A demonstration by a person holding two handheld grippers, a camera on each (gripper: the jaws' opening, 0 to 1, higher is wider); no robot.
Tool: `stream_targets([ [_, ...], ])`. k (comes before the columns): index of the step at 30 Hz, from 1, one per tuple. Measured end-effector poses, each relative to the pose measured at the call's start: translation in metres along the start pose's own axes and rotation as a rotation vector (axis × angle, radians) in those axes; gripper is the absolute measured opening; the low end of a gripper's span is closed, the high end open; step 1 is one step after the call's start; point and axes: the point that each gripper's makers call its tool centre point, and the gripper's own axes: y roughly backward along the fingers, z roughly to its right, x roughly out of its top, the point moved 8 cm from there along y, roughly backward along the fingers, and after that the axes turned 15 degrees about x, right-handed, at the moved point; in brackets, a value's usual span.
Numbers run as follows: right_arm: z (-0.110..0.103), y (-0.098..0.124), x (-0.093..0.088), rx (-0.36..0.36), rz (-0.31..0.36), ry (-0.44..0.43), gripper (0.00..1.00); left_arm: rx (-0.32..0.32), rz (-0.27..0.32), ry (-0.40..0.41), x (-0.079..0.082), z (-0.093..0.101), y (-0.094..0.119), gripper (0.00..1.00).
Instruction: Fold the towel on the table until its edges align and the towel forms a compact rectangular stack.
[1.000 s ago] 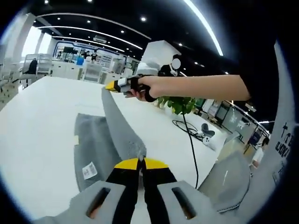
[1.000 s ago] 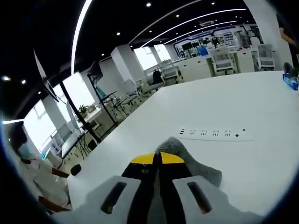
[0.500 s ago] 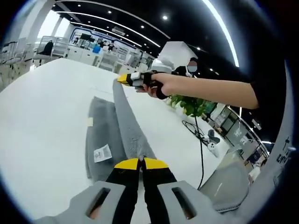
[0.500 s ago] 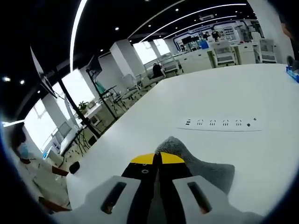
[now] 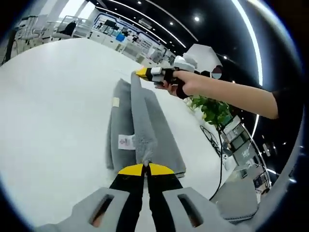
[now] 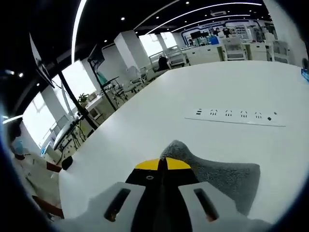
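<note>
A grey towel (image 5: pixel 145 121) lies lengthwise on the white table (image 5: pixel 53 96), with a white label on its near part. My left gripper (image 5: pixel 146 167) is shut on the towel's near corner, lifting a fold of cloth. At the far end, my right gripper (image 5: pixel 145 73), held by a person's hand, pinches the other corner of the same raised edge. In the right gripper view, that gripper (image 6: pixel 161 164) is shut on a grey towel corner (image 6: pixel 181 151), and more towel (image 6: pixel 227 176) spreads to the right on the table.
A white power strip (image 6: pixel 239 116) lies on the table beyond the towel. A potted plant (image 5: pixel 212 108) and a black cable (image 5: pixel 219 145) sit off the table's right side. Desks and chairs stand in the background.
Both grippers have carried the raised towel edge sideways and lower toward the table. The towel now lies flatter, with its folded layer over the lower one.
</note>
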Motion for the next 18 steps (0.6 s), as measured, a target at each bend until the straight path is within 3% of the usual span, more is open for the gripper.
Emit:
stream_targets([
  [9,0.006,-0.027,-0.007,-0.011,-0.056,0.092,0.01,0.034,-0.045,0.069,-0.013,-0.02,-0.014,0.02],
  [18,0.007,-0.038,-0.017,-0.011,-0.098,0.135,0.01,0.075,-0.064,0.068,-0.021,-0.026,-0.016,0.02],
])
